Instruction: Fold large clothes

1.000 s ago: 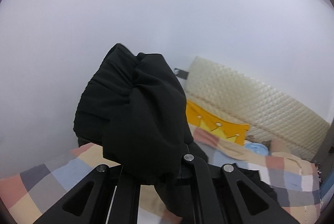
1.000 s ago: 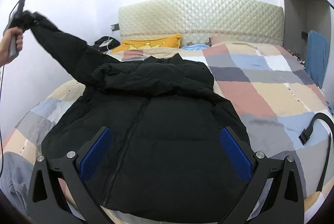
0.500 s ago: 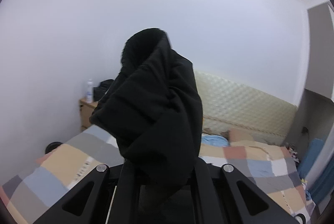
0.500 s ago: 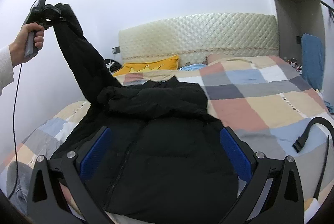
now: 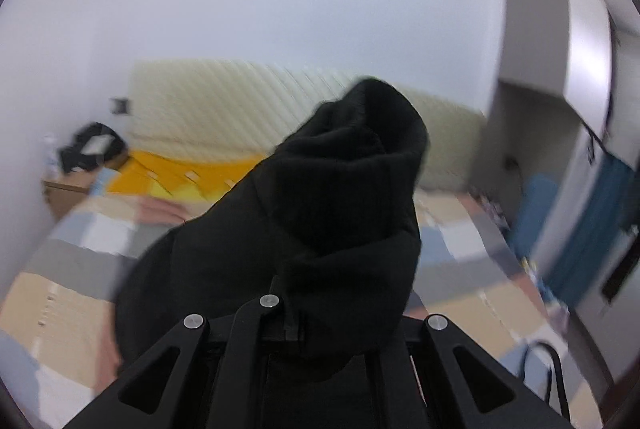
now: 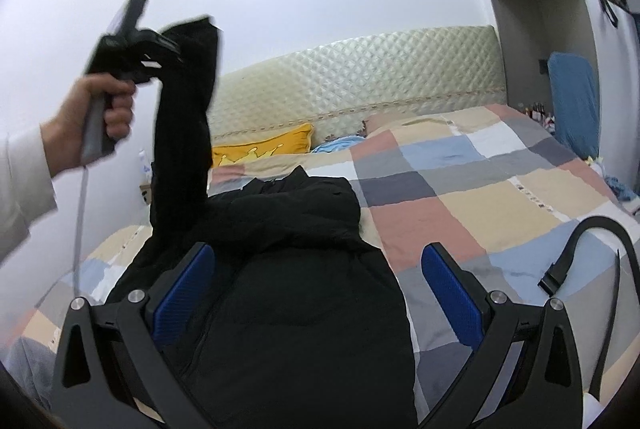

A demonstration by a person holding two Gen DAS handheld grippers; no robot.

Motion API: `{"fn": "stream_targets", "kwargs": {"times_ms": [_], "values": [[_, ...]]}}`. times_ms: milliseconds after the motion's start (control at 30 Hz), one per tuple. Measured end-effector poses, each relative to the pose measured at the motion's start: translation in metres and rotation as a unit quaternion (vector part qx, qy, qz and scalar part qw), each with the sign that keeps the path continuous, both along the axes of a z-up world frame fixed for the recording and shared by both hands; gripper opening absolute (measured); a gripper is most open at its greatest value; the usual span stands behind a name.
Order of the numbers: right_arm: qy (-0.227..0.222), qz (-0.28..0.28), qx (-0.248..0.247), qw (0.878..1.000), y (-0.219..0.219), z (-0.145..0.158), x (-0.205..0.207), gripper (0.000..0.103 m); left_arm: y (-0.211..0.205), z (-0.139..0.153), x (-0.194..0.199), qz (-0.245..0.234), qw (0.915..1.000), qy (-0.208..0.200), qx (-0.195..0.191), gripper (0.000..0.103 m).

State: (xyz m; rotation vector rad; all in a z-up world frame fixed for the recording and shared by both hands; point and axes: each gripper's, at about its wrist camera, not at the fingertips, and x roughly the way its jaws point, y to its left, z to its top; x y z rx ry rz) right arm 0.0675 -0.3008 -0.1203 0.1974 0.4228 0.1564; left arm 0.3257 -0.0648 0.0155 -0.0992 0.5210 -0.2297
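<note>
Now my left gripper (image 6: 168, 47) jaws clamp sleeve (image 6: 182, 133) cuff high, left of jacket (image 6: 296, 289) on bed (image 6: 500, 197); sleeve hangs near-vertical. Right gripper (image 6: 316, 293) jaws wide, empty, over jacket body.

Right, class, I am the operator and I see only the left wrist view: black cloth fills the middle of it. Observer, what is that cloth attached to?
Observer: It is the sleeve of a black puffer jacket whose body lies front up on the patchwork bedspread.
Operator: Is the sleeve hanging free or held?
Observer: Held. The left tool is shut on its cuff end, raised high above the bed by a hand.
Operator: And the right tool?
Observer: The right tool is open over the jacket's body, with nothing between its blue pads.
Operator: Anything else on the bed?
Observer: A black strap with a buckle lies to the right of the jacket.
</note>
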Motion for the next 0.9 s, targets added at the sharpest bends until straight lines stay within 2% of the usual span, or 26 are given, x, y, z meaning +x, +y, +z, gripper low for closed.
{"fn": "stream_targets", "kwargs": {"times_ms": [67, 233, 300, 367, 433, 667, 767, 900], "values": [[0.006, -0.003, 0.003, 1.000, -0.005, -0.002, 0.004, 0.103, -0.030, -0.025, 0.019, -0.023, 0.9994, 0.013, 0.025, 0.006], [0.018, -0.008, 0.021, 1.000, -0.016, -0.012, 0.014, 0.103, -0.082, -0.085, 0.043, -0.059, 0.9965, 0.049, 0.034, 0.006], [0.033, -0.008, 0.029, 0.999, -0.019, -0.018, 0.022, 0.103, -0.101, -0.114, 0.055, -0.069, 0.9941, 0.076, 0.034, 0.006], [0.040, -0.008, 0.031, 0.999, -0.020, -0.023, 0.027, 0.103, -0.118, -0.146, 0.068, -0.071, 0.9897, 0.118, 0.039, 0.006], [0.050, -0.010, 0.032, 0.998, -0.023, -0.029, 0.035, 0.103, -0.126, -0.169, 0.072, -0.073, 0.9878, 0.130, 0.043, 0.006], [0.064, -0.032, 0.062, 0.996, -0.038, -0.045, 0.048, 0.103, -0.164, -0.271, 0.092, -0.071, 0.9761, 0.176, 0.106, 0.007], [0.079, -0.034, 0.081, 0.993, -0.043, -0.053, 0.056, 0.103, -0.164, -0.288, 0.096, -0.058, 0.9767, 0.187, 0.088, 0.008], [0.087, -0.039, 0.104, 0.990, -0.051, -0.059, 0.064, 0.103, -0.164, -0.291, 0.100, -0.055, 0.9778, 0.187, 0.077, 0.009]]}}
